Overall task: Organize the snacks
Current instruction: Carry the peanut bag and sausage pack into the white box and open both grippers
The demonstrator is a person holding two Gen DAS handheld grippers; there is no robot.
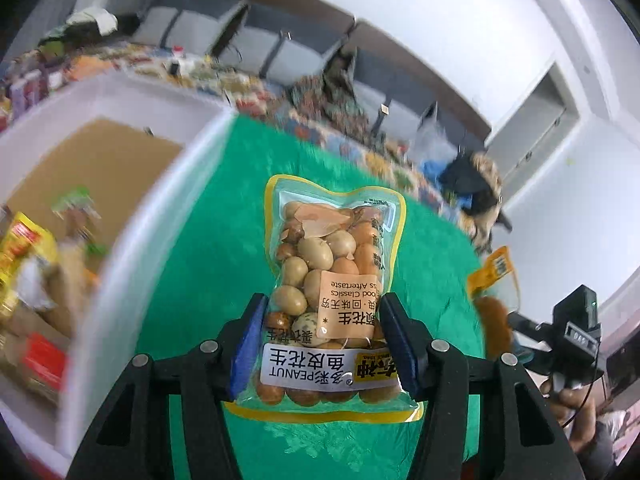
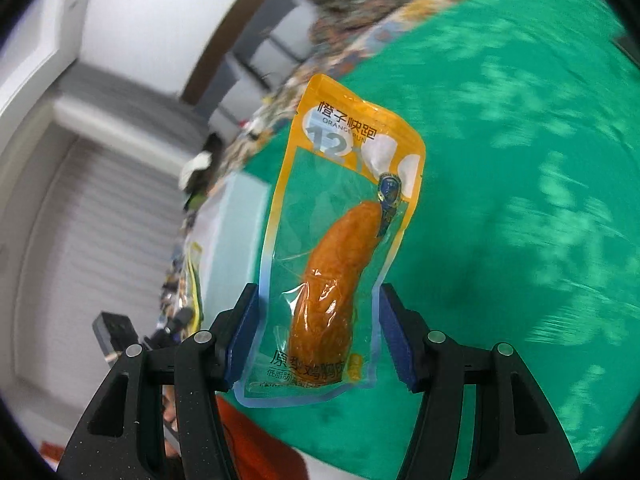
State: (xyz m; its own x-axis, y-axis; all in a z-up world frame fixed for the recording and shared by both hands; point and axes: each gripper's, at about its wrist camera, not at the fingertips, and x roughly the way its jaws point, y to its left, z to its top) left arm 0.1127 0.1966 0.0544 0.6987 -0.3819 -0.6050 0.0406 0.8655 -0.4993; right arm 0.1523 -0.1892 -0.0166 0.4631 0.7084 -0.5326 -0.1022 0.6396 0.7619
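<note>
My left gripper [image 1: 322,344] is clamped on a peanut pack [image 1: 332,280], its blue pads [image 1: 248,344] pressing both sides of the pack's lower half. The pack stands up out of the jaws, lifted above the green cloth [image 1: 200,240]. To the gripper's left sits a white bin [image 1: 132,216] with blurred snacks inside. My right gripper [image 2: 316,336] is clamped on an orange pouch [image 2: 340,240] holding a chicken piece, gripped near its bottom edge, the rest standing out ahead of the fingers over the green cloth [image 2: 520,160]. Off to the left gripper's right I see that same pouch [image 1: 494,276] raised.
</note>
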